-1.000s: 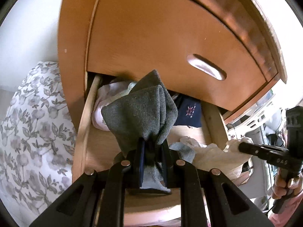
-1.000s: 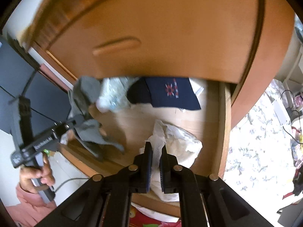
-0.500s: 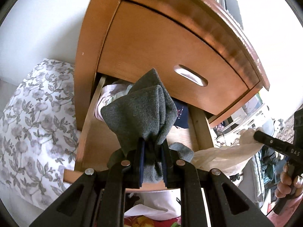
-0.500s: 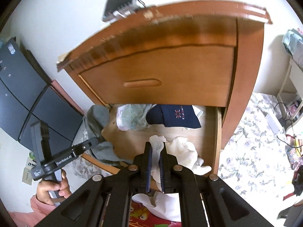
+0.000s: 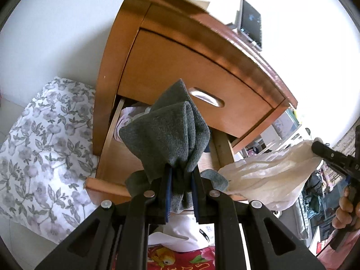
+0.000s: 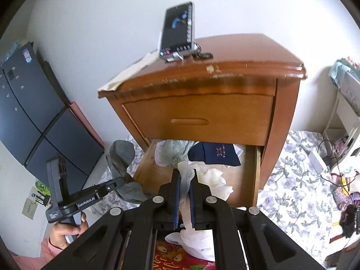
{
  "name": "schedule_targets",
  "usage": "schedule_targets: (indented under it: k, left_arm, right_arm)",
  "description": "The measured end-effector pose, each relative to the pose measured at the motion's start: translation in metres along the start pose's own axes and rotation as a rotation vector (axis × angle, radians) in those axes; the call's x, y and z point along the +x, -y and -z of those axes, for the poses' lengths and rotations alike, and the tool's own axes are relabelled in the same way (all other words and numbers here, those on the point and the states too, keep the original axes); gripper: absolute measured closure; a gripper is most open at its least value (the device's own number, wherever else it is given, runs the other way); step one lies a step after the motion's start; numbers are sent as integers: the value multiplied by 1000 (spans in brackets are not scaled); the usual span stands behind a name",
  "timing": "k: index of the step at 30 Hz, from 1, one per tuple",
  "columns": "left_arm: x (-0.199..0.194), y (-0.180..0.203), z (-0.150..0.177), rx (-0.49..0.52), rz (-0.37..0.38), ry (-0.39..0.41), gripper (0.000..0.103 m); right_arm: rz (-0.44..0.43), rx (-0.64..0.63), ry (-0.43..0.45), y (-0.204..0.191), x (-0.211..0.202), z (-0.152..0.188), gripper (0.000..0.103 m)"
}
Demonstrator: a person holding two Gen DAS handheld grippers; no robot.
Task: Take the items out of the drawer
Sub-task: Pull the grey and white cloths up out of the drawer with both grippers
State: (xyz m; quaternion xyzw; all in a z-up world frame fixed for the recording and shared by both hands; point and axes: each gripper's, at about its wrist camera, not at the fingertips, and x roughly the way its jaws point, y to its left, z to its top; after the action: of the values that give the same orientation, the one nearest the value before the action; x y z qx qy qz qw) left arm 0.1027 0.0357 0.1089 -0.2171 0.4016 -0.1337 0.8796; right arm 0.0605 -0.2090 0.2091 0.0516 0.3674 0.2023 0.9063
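Left gripper (image 5: pixel 180 186) clamped grey garment (image 5: pixel 171 132), lifted clear above open drawer (image 6: pixel 254 180) ahead. Right gripper (image 6: pixel 185 193) pinched white cloth (image 6: pixel 213 180), likewise raised for removal; navy item (image 6: pixel 213 155) lay beyond.

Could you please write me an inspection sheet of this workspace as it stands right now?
Surface: wooden nightstand, upper drawer shut, lower drawer pulled open.
Job's things: grey sock lifted clear of the drawer; white mesh cloth lifted too; navy garment and pale bundle remain inside.
Clutter: phone propped on the nightstand top, beside a sheet of paper.
Grippers: left gripper clamped on the grey sock; right gripper clamped on the white mesh cloth.
Cables: one cable across the floral bedding, at right.
Surroundings: white wall, dark cabinet at left, red patterned fabric below.
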Motion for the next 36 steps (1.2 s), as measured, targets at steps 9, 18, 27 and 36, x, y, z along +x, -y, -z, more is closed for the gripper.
schedule_targets:
  k: [9,18,27,36]
  left_arm:
    - [-36,17,10,29,21,35,87]
    - [-67,26,24,39,29,58,87]
    - [-81,36,36,56,43,54,87]
    - [-81,34,45,49,40,27,87]
  right_arm:
    - [-3,-54,75,-28,-57,10,95]
    - [1,-76,80,-41,-82,27,95]
    - [19,-79,37,-46,-86,48,95]
    - [44,-72,-34,-45,-67,67,95]
